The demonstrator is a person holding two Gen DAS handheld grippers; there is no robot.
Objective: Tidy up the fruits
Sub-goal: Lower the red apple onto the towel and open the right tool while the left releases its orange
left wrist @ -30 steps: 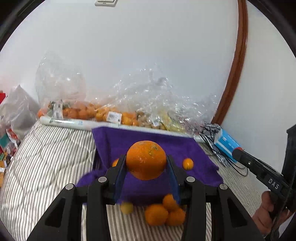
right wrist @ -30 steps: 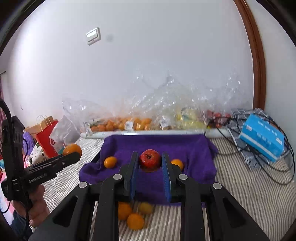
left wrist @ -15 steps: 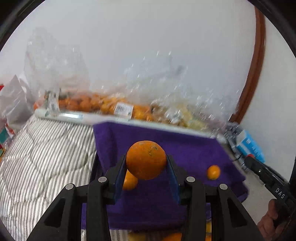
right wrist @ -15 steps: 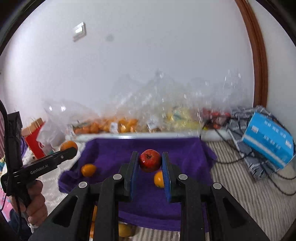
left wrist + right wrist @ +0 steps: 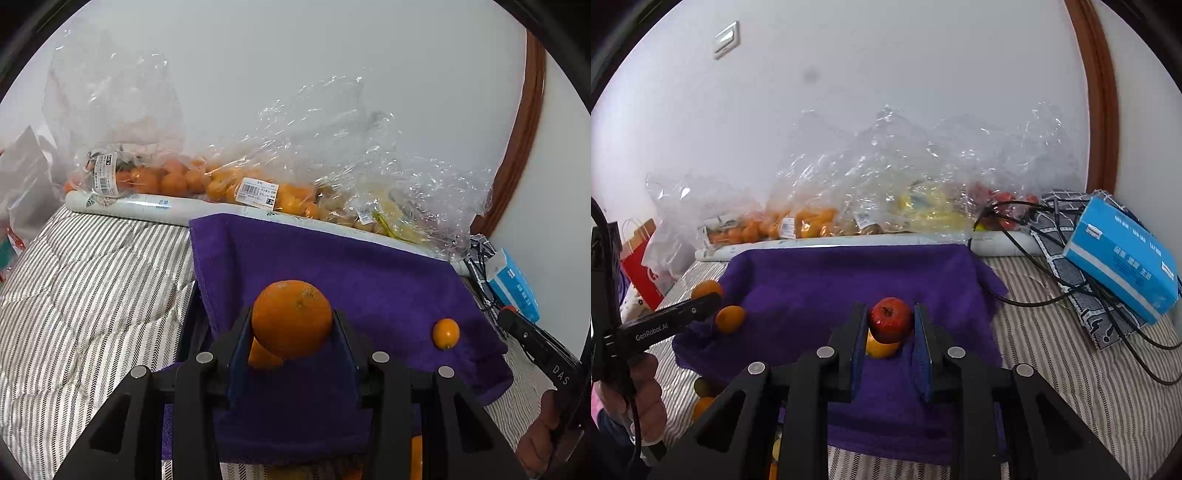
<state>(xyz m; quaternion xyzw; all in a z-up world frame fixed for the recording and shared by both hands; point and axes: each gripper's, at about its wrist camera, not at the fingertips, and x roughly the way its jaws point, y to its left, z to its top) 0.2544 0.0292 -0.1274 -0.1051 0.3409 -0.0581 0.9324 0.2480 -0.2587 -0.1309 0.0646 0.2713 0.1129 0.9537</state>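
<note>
Seen first through the left wrist camera, the left gripper (image 5: 291, 325) pinches a large round orange (image 5: 291, 318) between its blue pads, and the fruit hangs over the near half of the purple towel (image 5: 354, 273) draped over a dark tray. A smaller orange (image 5: 263, 357) lies on the cloth just under and slightly left of the held one, so a straight drop would likely land on it; bare purple cloth opens ahead and to the right. A small oval kumquat-like fruit (image 5: 446, 333) sits well to the right, near the towel's right edge. Behind the towel lie a pale paper roll (image 5: 147, 205) and clear plastic bags of fruit (image 5: 258, 184), closing that side.

Next, in the right wrist view, the right gripper (image 5: 890, 321) is clamped on a small red apple (image 5: 890, 319), stem up, over the towel's middle. Directly beneath it rests an orange-yellow fruit (image 5: 882, 349). To the left, the other tool's finger reaches in beside another loose orange (image 5: 730, 319) at the towel's left edge. Open cloth lies ahead of the apple and to either side; black cables (image 5: 1071, 291) and a blue box (image 5: 1123, 258) crowd the striped bedding (image 5: 1052, 354) on the right.
</note>
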